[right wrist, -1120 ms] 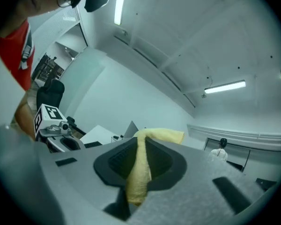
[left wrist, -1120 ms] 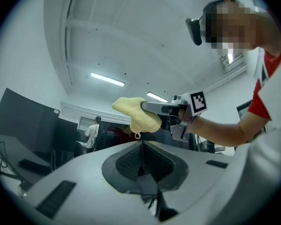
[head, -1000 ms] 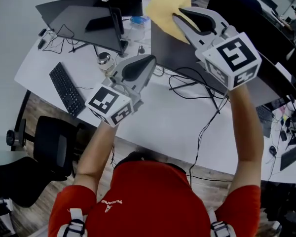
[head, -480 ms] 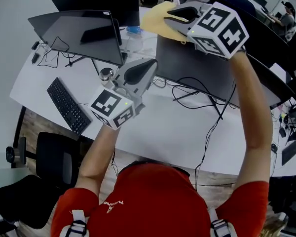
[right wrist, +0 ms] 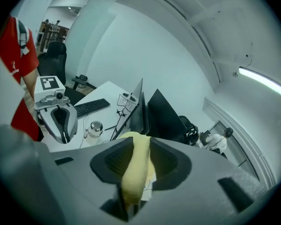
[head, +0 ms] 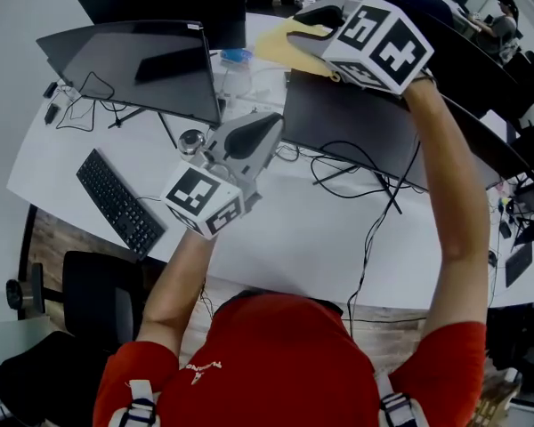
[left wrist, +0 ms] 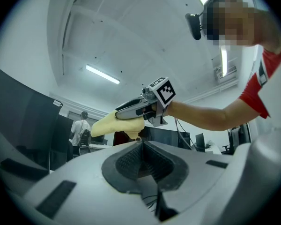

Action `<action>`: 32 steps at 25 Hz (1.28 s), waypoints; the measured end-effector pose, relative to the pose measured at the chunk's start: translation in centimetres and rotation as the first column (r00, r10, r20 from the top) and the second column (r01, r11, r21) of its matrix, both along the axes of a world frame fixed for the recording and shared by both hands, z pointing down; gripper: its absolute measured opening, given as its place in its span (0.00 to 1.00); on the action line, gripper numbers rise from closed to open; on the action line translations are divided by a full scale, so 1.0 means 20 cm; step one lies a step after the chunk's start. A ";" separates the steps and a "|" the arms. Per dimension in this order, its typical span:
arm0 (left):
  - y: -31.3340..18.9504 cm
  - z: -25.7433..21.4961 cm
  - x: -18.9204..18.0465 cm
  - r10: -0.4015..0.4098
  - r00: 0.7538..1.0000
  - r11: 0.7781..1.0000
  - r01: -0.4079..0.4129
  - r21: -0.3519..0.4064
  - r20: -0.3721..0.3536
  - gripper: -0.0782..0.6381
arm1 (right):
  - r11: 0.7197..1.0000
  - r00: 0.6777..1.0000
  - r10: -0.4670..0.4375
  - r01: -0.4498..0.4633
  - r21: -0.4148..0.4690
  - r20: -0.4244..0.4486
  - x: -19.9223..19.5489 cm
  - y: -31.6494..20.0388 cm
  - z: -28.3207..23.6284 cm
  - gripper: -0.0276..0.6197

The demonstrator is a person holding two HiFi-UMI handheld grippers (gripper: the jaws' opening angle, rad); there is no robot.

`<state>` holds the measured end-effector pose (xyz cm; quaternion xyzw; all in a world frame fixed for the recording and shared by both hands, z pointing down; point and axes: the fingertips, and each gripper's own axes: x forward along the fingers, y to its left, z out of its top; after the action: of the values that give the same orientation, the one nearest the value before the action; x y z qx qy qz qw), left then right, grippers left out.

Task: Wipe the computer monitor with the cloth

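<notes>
**At the monitor's upper corner: yellow cloth in the right gripper**

Above the far left corner of the dark monitor (head: 356, 118), the yellow cloth (head: 283, 39) hangs bunched from the right gripper (head: 310, 18). Whether it touches the panel cannot be told. The right gripper view shows the cloth running as a thick roll between the two jaws, filling the gap and meeting both sides. These jaws have just been opening a little, yet the cloth sits between them and juts out sideways from the tips, so it is held.

The left gripper (head: 267, 121) hovers lower, over the white desk (head: 311, 229) in front of the monitor. Its jaws are together with nothing between them.

To the left stands a second monitor (head: 142, 65). A shiny round metal object (head: 191, 139) sits near its foot, and a black keyboard (head: 116, 201) lies nearer the desk's edge. Black cables (head: 374, 189) trail across the desk from under the dark monitor. A black office chair (head: 98, 283) stands at the near left of the desk.
</notes>
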<state>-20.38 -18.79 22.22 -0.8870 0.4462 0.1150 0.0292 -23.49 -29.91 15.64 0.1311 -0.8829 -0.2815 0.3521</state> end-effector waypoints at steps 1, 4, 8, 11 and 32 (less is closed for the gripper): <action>-0.01 0.01 0.00 0.005 1.000 1.000 -0.005 -0.001 -0.004 0.13 | 1.000 1.000 -0.002 0.002 0.001 -0.020 0.00 0.00 0.01 0.23; -0.01 0.01 -0.01 0.016 1.000 1.000 -0.016 -0.011 -0.010 0.13 | 0.999 0.995 -0.012 0.008 -0.037 -0.096 0.00 0.01 0.09 0.24; -0.02 0.02 -0.02 0.029 1.000 1.000 -0.029 -0.009 -0.012 0.13 | 0.999 0.997 0.002 -0.006 -0.049 -0.080 0.01 0.01 0.10 0.23; -0.02 0.03 -0.02 0.036 0.999 0.999 -0.036 -0.006 -0.015 0.13 | 0.999 0.998 0.001 -0.003 -0.038 -0.060 0.03 0.02 0.09 0.22; -0.02 0.08 0.47 0.122 0.992 0.992 -0.122 -0.028 0.014 0.13 | 0.997 0.998 0.069 -0.069 -0.042 0.009 0.84 0.04 0.05 0.20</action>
<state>-10.96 -19.11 23.90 -0.9138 0.3925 0.1036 0.0135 -6.65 -29.02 16.71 0.1555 -0.8854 -0.2500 0.3597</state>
